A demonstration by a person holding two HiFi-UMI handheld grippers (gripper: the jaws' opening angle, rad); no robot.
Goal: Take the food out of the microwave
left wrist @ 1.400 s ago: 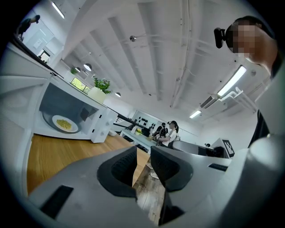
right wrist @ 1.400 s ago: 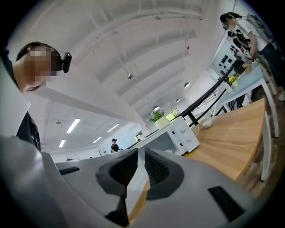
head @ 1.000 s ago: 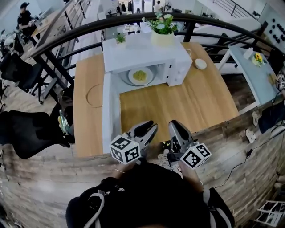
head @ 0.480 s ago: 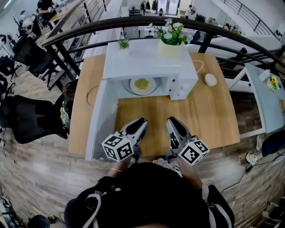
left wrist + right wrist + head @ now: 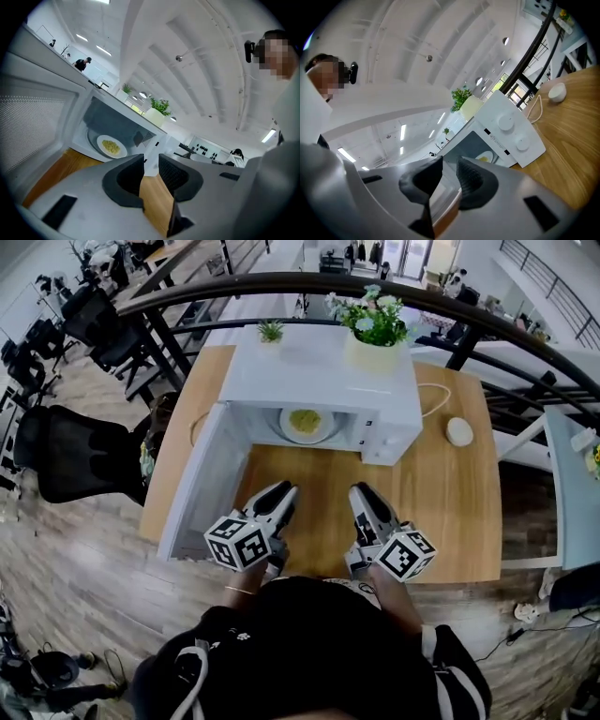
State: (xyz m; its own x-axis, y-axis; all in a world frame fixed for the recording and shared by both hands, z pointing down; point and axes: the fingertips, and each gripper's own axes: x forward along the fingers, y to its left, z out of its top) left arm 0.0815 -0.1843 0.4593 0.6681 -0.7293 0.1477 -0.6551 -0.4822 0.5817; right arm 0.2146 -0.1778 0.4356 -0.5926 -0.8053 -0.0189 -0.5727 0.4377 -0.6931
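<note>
Fingers of the left gripper stand a narrow gap apart, with only the wooden worktop showing between them. They hold and touch nothing. The right gripper matches it: its fingers are narrowly parted and empty. Both hover side by side over the worktop's near edge.

At twelve o'clock from them, well apart, the white round plate of yellow food sits inside the white microwave, whose door hangs open at about ten o'clock of the left gripper.

The plate looks stiff, smooth and breakable, possibly hot, and its loose food would likely slide if tipped. The near rim at six o'clock, or both rims at three and nine, seems the best hold, kept level.
</note>
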